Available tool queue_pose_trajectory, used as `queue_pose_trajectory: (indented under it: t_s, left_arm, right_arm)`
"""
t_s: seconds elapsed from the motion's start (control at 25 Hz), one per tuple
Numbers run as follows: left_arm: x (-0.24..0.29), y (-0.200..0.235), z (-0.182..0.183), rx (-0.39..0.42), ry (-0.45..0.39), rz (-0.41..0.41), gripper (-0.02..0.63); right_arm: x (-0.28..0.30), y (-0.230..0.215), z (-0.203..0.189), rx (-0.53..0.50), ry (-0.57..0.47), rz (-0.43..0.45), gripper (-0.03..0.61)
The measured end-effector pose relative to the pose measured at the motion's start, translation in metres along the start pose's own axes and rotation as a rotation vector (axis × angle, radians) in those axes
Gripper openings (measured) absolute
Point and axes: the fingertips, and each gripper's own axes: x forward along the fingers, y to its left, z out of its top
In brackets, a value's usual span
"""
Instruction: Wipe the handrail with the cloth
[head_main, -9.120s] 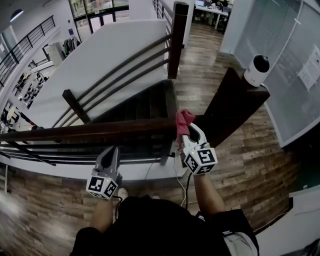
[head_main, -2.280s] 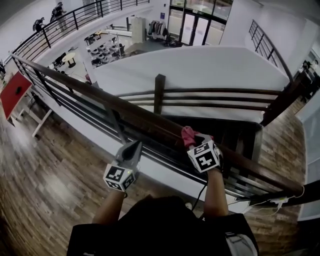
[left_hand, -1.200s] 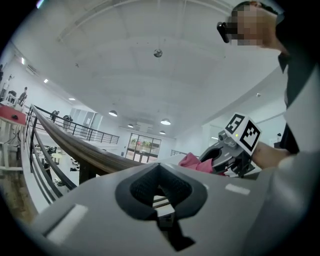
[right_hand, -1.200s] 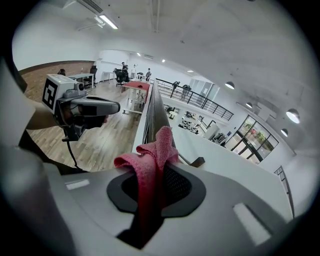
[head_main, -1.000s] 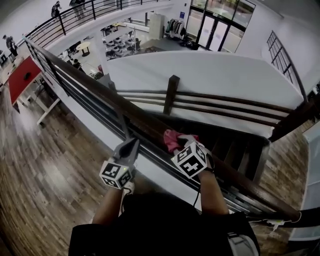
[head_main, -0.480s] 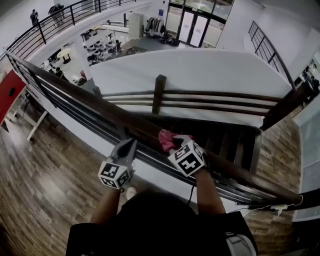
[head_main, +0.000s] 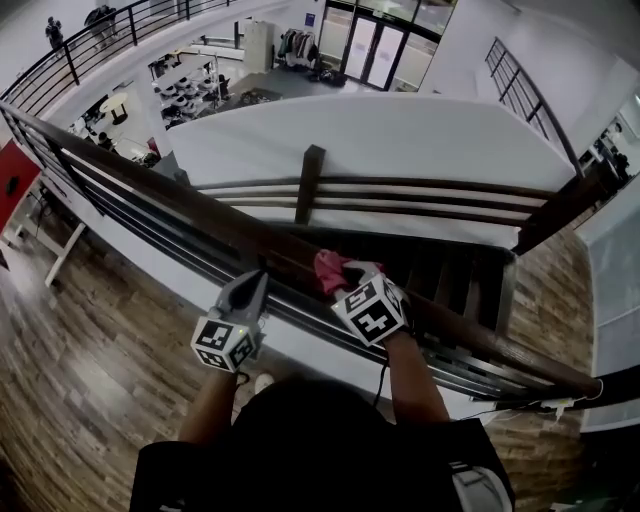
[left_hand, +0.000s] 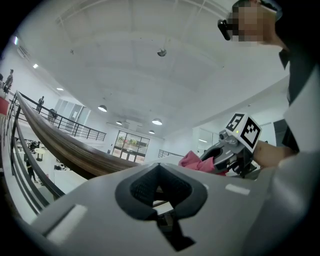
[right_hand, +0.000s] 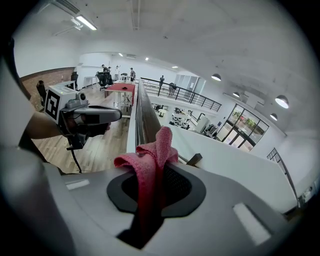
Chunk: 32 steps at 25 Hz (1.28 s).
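Observation:
A dark wooden handrail (head_main: 150, 180) runs diagonally from upper left to lower right above a stairwell. My right gripper (head_main: 345, 275) is shut on a pink cloth (head_main: 329, 268) that rests on top of the rail near its middle. In the right gripper view the pink cloth (right_hand: 150, 160) sticks up out of the closed jaws, with the handrail (right_hand: 142, 117) stretching away behind it. My left gripper (head_main: 250, 287) is shut with nothing in it and hangs just in front of the rail, left of the cloth. The left gripper view shows the handrail (left_hand: 65, 147) and the cloth (left_hand: 195, 162).
Metal bars (head_main: 130, 225) run below the handrail. Beyond it a staircase (head_main: 450, 270) drops down beside a white wall (head_main: 380, 130) and a second railing (head_main: 400, 195). Wooden floor (head_main: 80, 340) lies under me. A red table (head_main: 10, 185) stands far left.
Since nine seconds ago the right gripper has carried the cloth along the handrail away from the end post. Over the last second both grippers have barely moved along the rail.

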Motion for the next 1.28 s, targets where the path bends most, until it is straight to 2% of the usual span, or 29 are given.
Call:
queue_pose_trajectory:
  t_s: [0.56, 1.08, 1.28]
  left_arm:
    - [-0.019, 0.052, 0.01, 0.047, 0.028, -0.014, 0.0]
    - [-0.038, 0.078, 0.013, 0.039, 0.033, -0.014, 0.0]
    - [-0.045, 0.079, 0.013, 0.066, 0.037, -0.005, 0.0]
  right_arm:
    - [0.04, 0.012, 0.048, 0.015, -0.006, -0.04, 0.052]
    - [0.06, 0.016, 0.077, 0.068, -0.024, -0.017, 0.052]
    - [0.065, 0.016, 0.086, 0.062, -0.019, -0.017, 0.052]
